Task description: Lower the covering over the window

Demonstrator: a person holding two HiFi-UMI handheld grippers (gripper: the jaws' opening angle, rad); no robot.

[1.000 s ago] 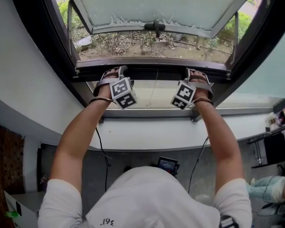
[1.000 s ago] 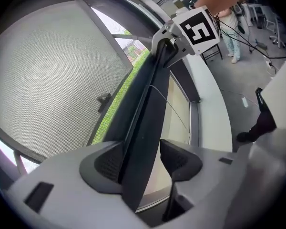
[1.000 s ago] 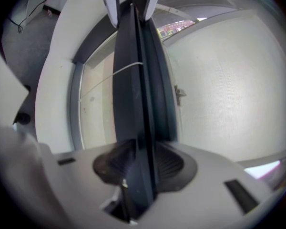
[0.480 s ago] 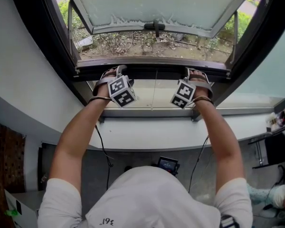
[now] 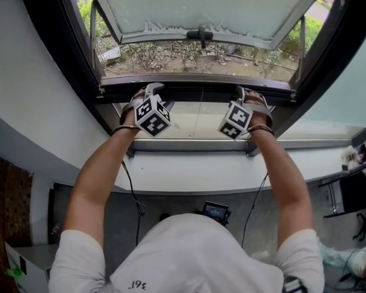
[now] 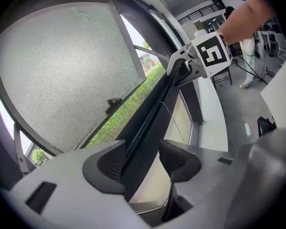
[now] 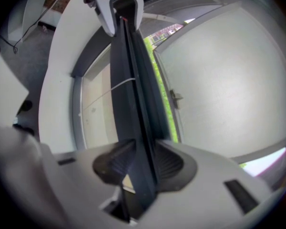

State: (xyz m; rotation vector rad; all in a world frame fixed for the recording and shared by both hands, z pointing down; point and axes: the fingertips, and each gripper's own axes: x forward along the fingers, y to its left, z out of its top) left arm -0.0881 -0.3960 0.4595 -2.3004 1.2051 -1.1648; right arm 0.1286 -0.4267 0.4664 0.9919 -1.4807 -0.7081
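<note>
A dark bar (image 5: 195,92) runs across the window at the foot of the open part. My left gripper (image 5: 147,91) sits on its left stretch and my right gripper (image 5: 249,92) on its right stretch. In the left gripper view the bar (image 6: 152,123) passes between the left gripper (image 6: 140,163) jaws; one pad lies against it, the other stands off with a gap, so it is open. In the right gripper view both pads of the right gripper (image 7: 140,163) press on the bar (image 7: 131,80). The covering's fabric cannot be made out.
A frosted sash with a black handle (image 5: 200,34) is tilted outward above plants and soil. A thin cord (image 5: 198,118) hangs before the lower pane. Below lie the white sill (image 5: 189,170), trailing cables and a small screen device (image 5: 215,211). Furniture stands at the right.
The left gripper has shifted slightly left and up and turned a little on the bar. The right gripper and the bar have stayed where they were.
</note>
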